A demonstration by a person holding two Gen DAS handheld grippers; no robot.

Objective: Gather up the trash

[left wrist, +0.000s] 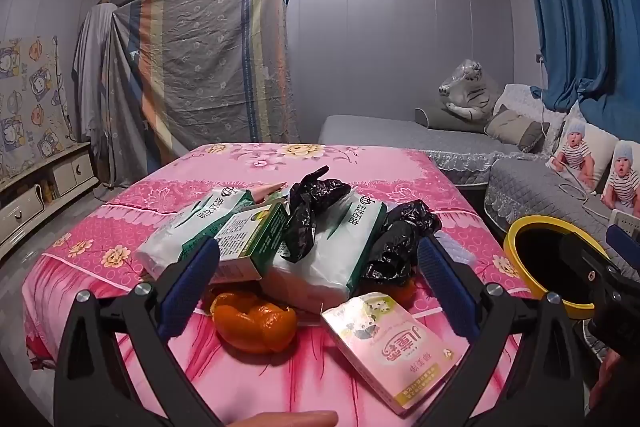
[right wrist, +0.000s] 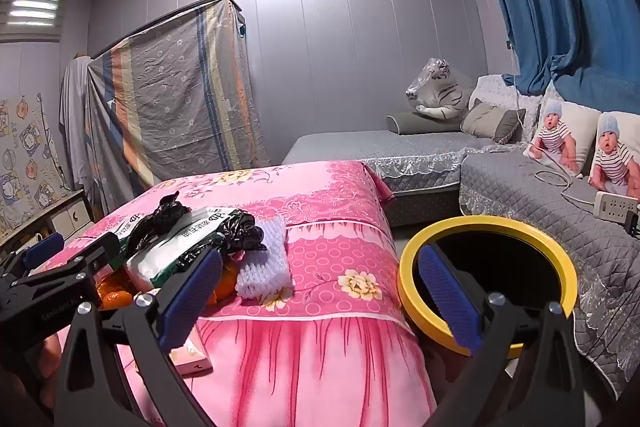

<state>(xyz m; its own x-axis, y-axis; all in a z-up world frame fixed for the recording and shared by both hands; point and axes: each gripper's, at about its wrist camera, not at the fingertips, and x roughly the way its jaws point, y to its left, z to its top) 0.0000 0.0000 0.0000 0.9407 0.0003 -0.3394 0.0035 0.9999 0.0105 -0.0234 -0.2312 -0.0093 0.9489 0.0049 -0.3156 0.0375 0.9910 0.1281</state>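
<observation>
A heap of trash lies on the pink floral table cloth: two white-and-green tissue packs, a green box, crumpled black bags, orange peel and a pink box. A white foam net lies beside the heap. My left gripper is open just in front of the pile, with the peel and the pink box between its blue pads and untouched. Further right, my right gripper is open and holds nothing. Its right finger stands in front of the yellow-rimmed bin.
The bin stands right of the table, against a grey quilted sofa. A white power strip and its cable lie on the sofa. A sheet-covered cabinet stands behind the table, and a low white unit at far left.
</observation>
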